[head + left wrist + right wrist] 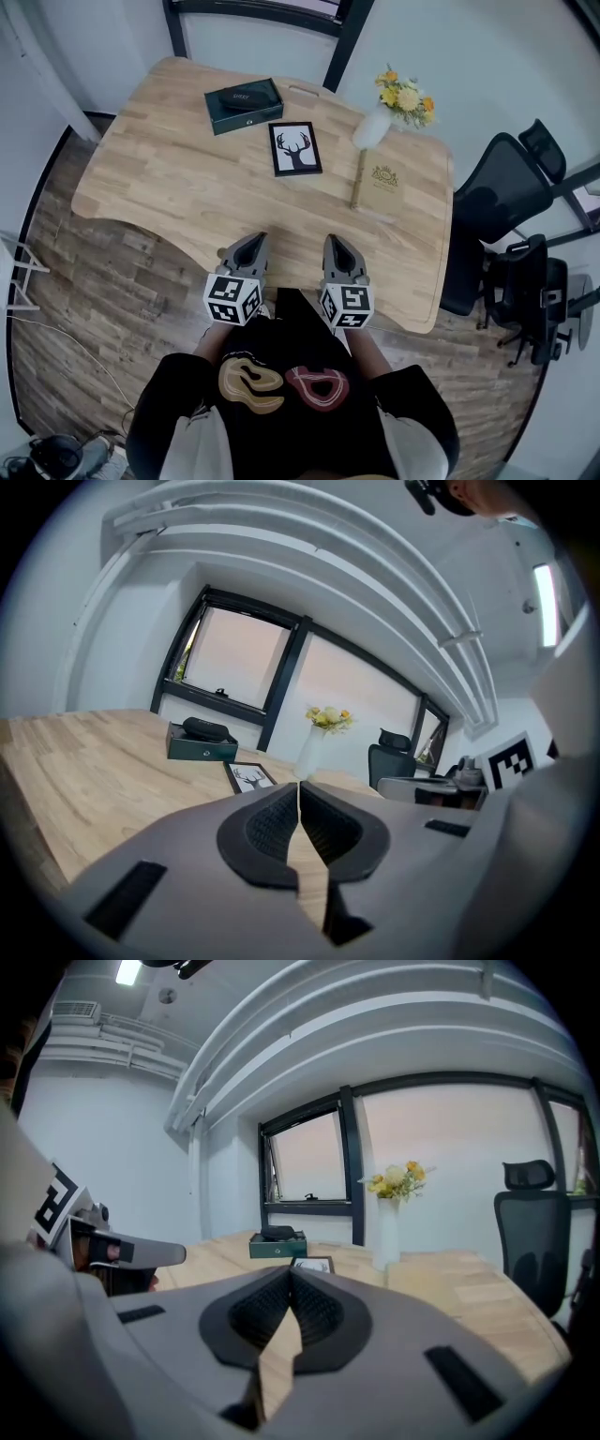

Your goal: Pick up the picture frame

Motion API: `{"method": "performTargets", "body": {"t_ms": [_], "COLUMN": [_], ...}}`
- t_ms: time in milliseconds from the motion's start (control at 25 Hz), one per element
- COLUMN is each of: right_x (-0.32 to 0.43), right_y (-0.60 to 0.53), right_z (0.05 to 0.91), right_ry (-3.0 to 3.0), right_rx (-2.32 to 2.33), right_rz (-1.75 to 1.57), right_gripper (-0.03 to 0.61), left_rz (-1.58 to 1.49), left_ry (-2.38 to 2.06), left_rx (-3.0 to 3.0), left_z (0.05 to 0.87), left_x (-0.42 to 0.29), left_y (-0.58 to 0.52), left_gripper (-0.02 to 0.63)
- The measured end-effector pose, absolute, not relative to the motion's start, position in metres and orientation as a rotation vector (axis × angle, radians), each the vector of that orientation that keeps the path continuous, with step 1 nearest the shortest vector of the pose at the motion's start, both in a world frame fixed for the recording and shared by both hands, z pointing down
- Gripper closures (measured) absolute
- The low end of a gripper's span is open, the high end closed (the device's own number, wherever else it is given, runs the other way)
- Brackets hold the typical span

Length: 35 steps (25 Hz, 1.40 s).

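Both grippers hang over the near edge of the table [159, 178]. The left gripper [249, 246] has its jaws closed together, with nothing between them, and the right gripper [338, 246] is the same. We judge that the jaws must open before any grip.

The frame [295, 148] lies flat on the table, straight ahead of us and well apart from both grippers. It is about in the middle between the lines of the two grippers, so we cannot say that one hand is clearly nearer. Its long axis runs away from us, almost along the direction of the reach, and its short near edge faces the jaws.

Only bare wood is between the jaws and the frame, so nothing stands in the way. Just beyond the frame, to the left, there is a dark box [244, 104]. To the right stand a white vase [371, 130] with flowers and a flat wooden board [382, 180]; both are near the frame but do not touch it.
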State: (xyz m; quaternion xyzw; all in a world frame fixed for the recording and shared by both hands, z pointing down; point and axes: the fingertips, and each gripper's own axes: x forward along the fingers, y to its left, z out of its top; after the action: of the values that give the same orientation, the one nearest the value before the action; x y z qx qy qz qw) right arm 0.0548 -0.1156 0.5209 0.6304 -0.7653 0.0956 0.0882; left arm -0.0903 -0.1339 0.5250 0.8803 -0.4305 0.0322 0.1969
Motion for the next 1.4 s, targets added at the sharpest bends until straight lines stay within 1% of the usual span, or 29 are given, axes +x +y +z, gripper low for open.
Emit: {"method": "performTargets", "body": {"t_ms": [400,560,920,1400], "right_x": [0.074,0.078,0.086,0.084], "right_y": [-0.173,-0.198,-0.259,-0.341], "right_z": [0.527,0.524,0.516,0.514], "right_ry": [-2.236,-2.201,-2.204,-2.245], "right_rx": [1.794,1.773,1.768,1.692], "right_rz": [0.291,0.236,0.309,0.334], "right_gripper": [0.568,0.568,0.552,0.549], "left_rz": [0.074,0.034,0.081,0.14], "left_ry": [-1.313,-1.311,-1.364,-1.43], "left_rx": [2.346,2.263,2.253,2.193], "left_z": [0.523,0.521,0.518,0.531], "left_x": [-0.085,-0.079,-0.062,-0.049], "left_y": [-0.188,-0.209,-0.262,-0.324], "left_gripper": [0.592,0.592,0.592,0.592]}}
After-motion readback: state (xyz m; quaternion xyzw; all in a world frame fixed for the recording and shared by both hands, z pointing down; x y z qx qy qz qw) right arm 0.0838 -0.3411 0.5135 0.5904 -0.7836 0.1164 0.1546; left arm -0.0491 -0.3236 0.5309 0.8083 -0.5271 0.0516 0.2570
